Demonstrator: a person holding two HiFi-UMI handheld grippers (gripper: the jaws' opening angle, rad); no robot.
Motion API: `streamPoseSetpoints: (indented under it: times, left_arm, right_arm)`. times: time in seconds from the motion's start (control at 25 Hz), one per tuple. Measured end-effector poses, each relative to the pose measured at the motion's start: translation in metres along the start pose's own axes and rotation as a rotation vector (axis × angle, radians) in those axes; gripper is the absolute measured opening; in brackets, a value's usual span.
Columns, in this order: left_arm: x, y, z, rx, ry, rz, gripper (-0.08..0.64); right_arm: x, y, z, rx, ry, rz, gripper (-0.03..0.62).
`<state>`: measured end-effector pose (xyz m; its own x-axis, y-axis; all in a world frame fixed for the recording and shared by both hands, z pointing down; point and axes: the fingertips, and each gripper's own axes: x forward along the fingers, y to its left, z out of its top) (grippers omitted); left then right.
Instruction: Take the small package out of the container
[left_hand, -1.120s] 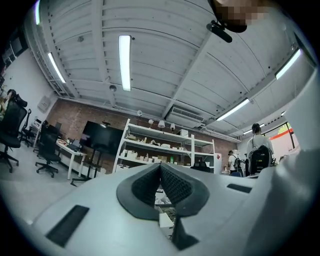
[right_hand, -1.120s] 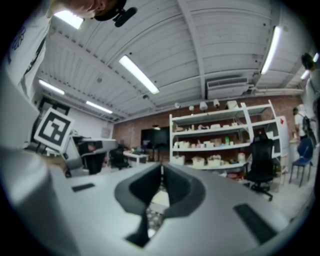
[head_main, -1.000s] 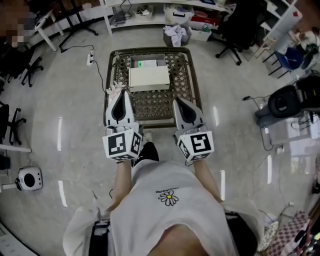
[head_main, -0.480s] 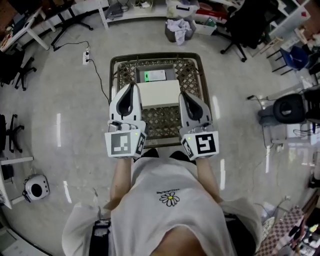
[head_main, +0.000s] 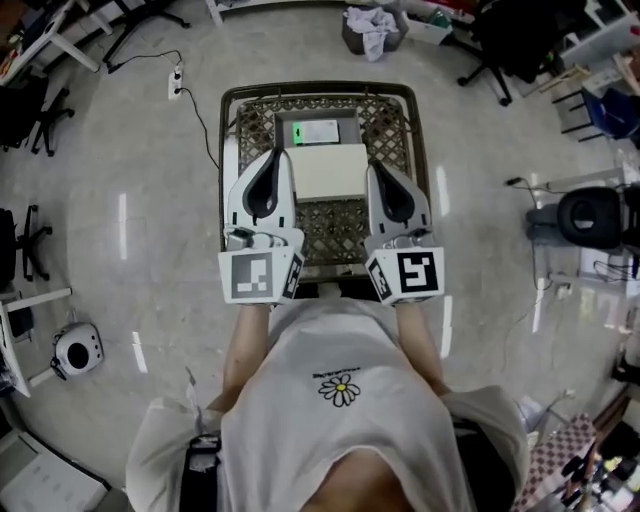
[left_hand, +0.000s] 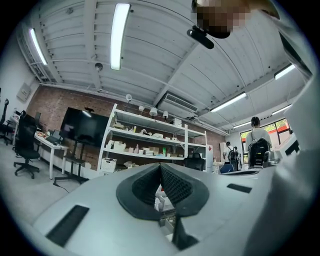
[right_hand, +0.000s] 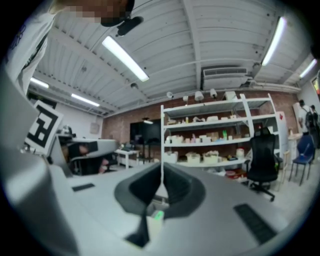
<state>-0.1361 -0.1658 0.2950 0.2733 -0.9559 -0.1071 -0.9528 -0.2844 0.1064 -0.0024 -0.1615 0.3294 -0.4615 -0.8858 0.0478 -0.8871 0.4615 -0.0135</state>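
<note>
Left gripper (head_main: 279, 158) and right gripper (head_main: 380, 172) advanced to flank the white box (head_main: 330, 172).

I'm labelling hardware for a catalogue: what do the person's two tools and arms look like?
The left tool and right tool are light grey tapering shells, each with a black teardrop inset, black ribbed pads and a rear cube of black-and-white square markers. The person wears a white shirt with a daisy print, forearms uncovered.

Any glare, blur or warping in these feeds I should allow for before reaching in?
Head view: fisheye bends the edges, light streaks glare on the floor, but the basket and white box are sharp. Left gripper view: left gripper crisp, shelves strongly curved. Right gripper view: right gripper soft, out of focus.
</note>
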Motion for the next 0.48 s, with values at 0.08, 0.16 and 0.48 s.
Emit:
streamPoseSetpoints:
  times: [0.08,0.16,0.48]
  left_arm:
    - [0.002,-0.001,0.002,0.008,-0.004,0.012,0.025]
    - [0.005,-0.002,0.003,0.018,-0.005,0.013,0.025]
    - [0.017,-0.013,-0.004,0.033,0.006,0.005,0.025]
  right_arm:
    - [0.005,-0.001,0.001,0.003,-0.005,0.016,0.034]
    - [0.01,-0.002,0.004,0.007,-0.01,0.03,0.034]
    - [0.015,-0.012,0.006,0.012,-0.016,0.057,0.034]
